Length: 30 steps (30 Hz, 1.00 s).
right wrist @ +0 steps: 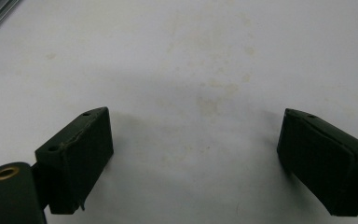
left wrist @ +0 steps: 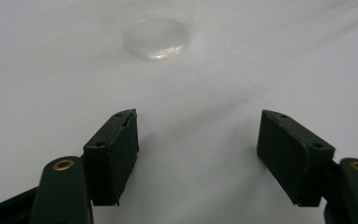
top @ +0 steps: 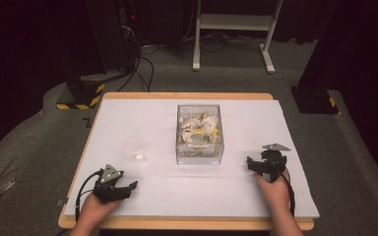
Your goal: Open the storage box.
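At the left, the left gripper (top: 120,189) is held low over the white sheet (top: 142,191) near the table's near edge, its jaws spread wide with nothing between them. The cup (top: 135,149), a small clear one, stands on the sheet just ahead of that gripper and slightly toward the middle, well apart from it. In the left gripper view the cup (left wrist: 155,37) is seen beyond the open jaws, a little left of the line between them, so a short reach forward with a slight turn is judged to be what the coming move calls for. Being round, the cup offers no long axis, and no particular wrist roll is demanded.

In the middle, the box (top: 199,156), a clear one filled with pale and yellow scraps, stands beside the cup, apart from it. Its contents are too small to be told.

At the right, the right gripper (top: 258,164) is held over the sheet beside the box's near right corner, jaws likewise apart and empty. The left gripper is plainly the nearer to the cup; the right is the nearer to the box.

Cup, box and both hands are set in relation by the high view. In the right gripper view, stained bare sheet (right wrist: 205,93) is seen between the pads (right wrist: 77,156).
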Each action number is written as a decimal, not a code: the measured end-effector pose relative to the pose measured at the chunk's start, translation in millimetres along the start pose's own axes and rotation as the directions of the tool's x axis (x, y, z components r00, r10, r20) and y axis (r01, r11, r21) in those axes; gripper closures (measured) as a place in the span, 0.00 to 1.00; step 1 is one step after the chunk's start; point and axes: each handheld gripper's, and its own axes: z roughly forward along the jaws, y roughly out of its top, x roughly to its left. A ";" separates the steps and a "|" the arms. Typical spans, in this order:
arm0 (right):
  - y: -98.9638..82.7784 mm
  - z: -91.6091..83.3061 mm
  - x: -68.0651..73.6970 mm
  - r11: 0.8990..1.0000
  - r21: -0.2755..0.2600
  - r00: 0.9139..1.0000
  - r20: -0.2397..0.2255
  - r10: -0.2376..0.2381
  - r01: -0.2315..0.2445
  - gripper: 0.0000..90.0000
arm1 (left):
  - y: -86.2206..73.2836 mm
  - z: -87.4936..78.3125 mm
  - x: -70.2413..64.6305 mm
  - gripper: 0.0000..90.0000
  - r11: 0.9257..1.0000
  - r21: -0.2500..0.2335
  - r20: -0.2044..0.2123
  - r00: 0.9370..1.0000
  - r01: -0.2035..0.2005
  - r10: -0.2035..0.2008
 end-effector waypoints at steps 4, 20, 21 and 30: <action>-0.2 0.0 0.0 1.000 0.000 1.000 0.000 0.002 -0.002 0.11 | -0.1 0.0 -0.3 0.33 1.000 -0.001 -0.002 1.000 0.001 -0.001; -0.3 0.0 -0.5 1.000 -0.001 1.000 -0.001 -0.002 0.002 0.11 | 0.0 -0.1 -0.1 0.32 1.000 0.000 0.000 1.000 0.001 -0.001; -0.3 0.1 -0.5 1.000 -0.001 1.000 -0.002 -0.002 0.002 0.11 | -0.1 0.0 -0.1 0.32 1.000 -0.001 -0.001 1.000 0.002 -0.002; -0.3 0.1 -0.3 1.000 0.000 1.000 -0.001 0.000 0.000 0.11 | -0.1 -0.1 -0.6 0.32 1.000 0.000 -0.004 1.000 0.000 0.000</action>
